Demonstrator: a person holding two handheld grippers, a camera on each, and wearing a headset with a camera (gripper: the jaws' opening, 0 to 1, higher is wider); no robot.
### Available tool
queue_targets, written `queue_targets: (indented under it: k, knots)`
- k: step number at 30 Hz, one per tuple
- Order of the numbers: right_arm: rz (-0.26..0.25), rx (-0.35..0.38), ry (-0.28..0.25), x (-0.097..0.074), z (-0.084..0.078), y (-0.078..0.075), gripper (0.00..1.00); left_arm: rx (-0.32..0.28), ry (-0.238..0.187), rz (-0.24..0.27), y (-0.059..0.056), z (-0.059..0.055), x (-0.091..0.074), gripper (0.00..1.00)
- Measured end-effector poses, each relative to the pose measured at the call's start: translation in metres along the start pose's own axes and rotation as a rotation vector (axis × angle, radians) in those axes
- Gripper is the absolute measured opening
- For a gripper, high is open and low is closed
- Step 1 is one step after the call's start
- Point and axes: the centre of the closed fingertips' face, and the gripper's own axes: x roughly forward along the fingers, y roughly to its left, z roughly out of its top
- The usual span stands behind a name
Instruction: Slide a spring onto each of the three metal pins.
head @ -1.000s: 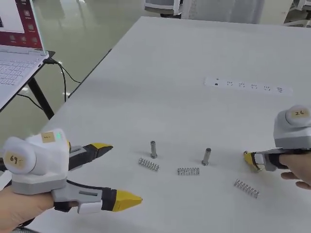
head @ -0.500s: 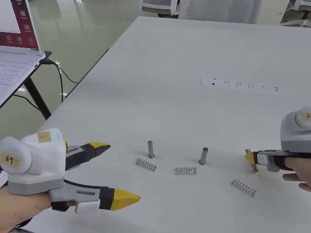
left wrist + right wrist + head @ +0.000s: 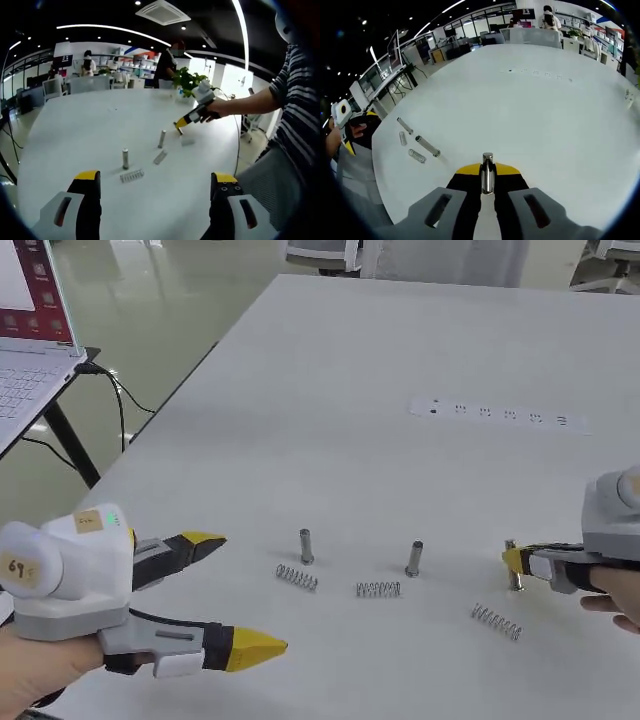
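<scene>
Three springs (image 3: 378,589) lie loose; my right gripper (image 3: 516,560) pinches a pin (image 3: 487,171) upright, probably steadying it; left gripper (image 3: 255,592)'s jaws gape.

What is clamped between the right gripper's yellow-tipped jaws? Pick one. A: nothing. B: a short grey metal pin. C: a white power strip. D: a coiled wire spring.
B: the right gripper view shows the right gripper shut on a short grey metal pin.
</scene>
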Motion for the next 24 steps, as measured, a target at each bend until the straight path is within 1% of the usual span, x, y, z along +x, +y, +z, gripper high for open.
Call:
queue_targets:
  k: [3,11,16,22,24]
  knots:
    - [0.0,-0.01,-0.009,-0.0012,0.0019,0.0014,0.05,-0.002,0.005,0.0,0.0002,-0.0015,-0.0002,0.87]
    - [-0.005,-0.034,-0.018,-0.0041,0.0029,0.0021,0.05,-0.001,0.001,0.002,-0.0004,-0.0005,-0.0015,0.87]
    - [0.005,-0.029,-0.026,-0.0061,0.0027,0.0044,0.05,-0.002,0.006,0.005,0.0009,-0.0026,-0.0011,0.87]
    - [-0.001,-0.065,-0.023,-0.0076,-0.0007,0.0056,0.05,-0.002,0.006,-0.004,-0.0021,-0.0023,0.0006,0.87]
    - [-0.002,-0.078,-0.021,-0.0091,-0.002,0.0068,0.05,-0.002,0.007,-0.002,-0.0013,-0.0026,0.0004,0.87]
